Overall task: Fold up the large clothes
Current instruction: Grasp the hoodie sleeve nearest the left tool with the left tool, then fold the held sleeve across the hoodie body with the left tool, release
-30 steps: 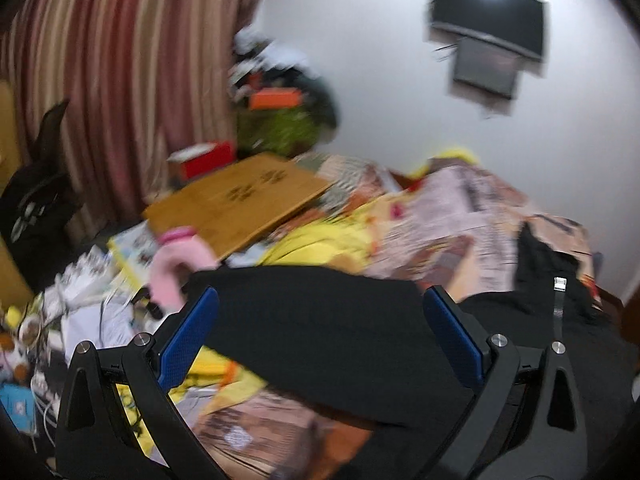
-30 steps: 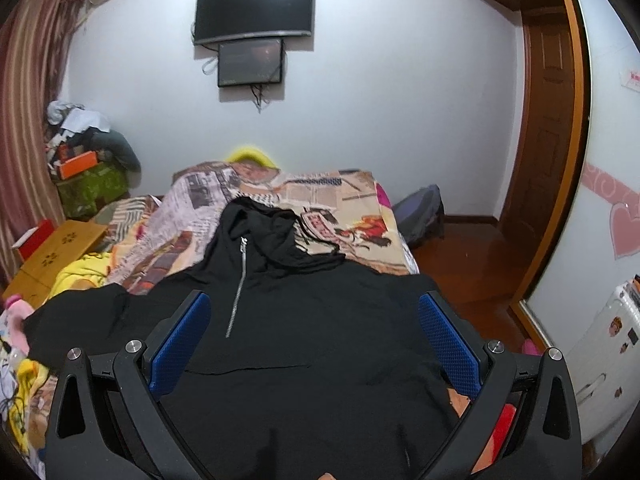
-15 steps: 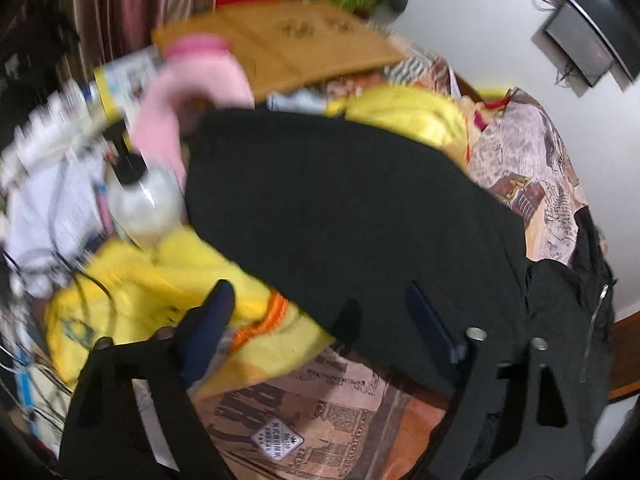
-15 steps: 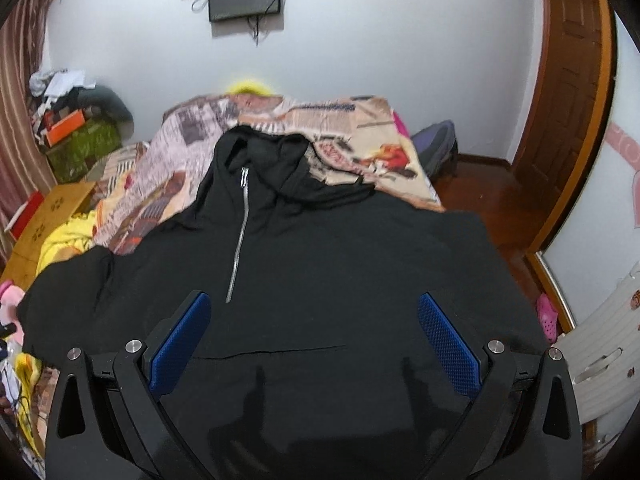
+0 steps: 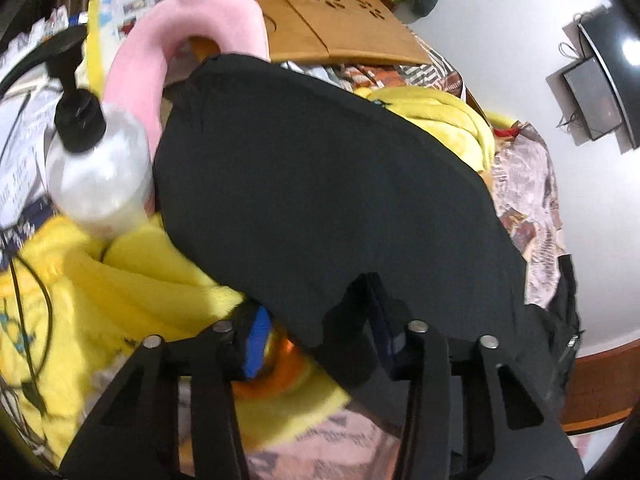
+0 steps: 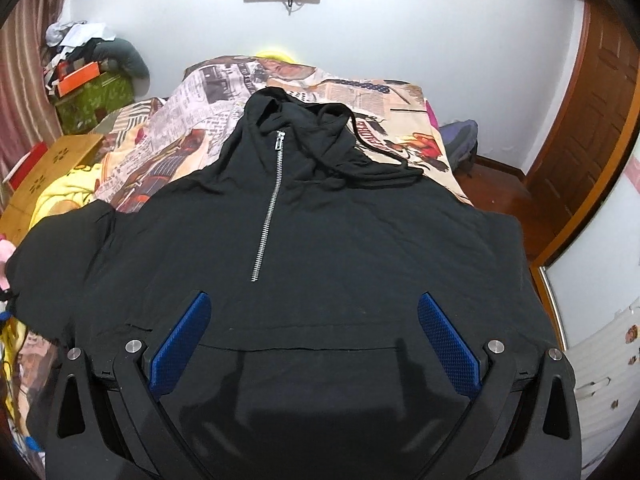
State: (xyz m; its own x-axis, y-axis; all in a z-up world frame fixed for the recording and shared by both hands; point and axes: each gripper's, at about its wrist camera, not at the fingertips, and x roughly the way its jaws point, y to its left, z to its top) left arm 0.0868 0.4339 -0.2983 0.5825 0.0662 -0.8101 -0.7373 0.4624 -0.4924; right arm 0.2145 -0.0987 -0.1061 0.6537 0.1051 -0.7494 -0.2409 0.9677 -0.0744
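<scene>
A black zip hoodie (image 6: pixel 320 232) lies spread face up on the bed, hood (image 6: pixel 288 116) toward the far wall. In the left wrist view its left sleeve (image 5: pixel 320 184) stretches out over yellow fabric. My left gripper (image 5: pixel 320 320) is down at the sleeve's lower edge, jaws closing. The hem hangs between the two pads; a gap still shows beside the blue pad (image 5: pixel 258 336). My right gripper (image 6: pixel 312 332) hovers open over the hoodie's front pocket with nothing between its fingers.
A clear pump bottle (image 5: pixel 96 176), a pink plush (image 5: pixel 160 52) and a wooden board (image 5: pixel 332 20) crowd the sleeve's end. Yellow clothing (image 5: pixel 120 280) and a black cable (image 5: pixel 44 288) lie beside it. The newsprint bedcover (image 6: pixel 200 120) shows around the hoodie; a wooden door (image 6: pixel 592 120) stands right.
My left gripper has dropped and tilted down onto the sleeve's edge, its jaws narrowing from wide open. The right gripper has sunk closer over the hoodie's front.
</scene>
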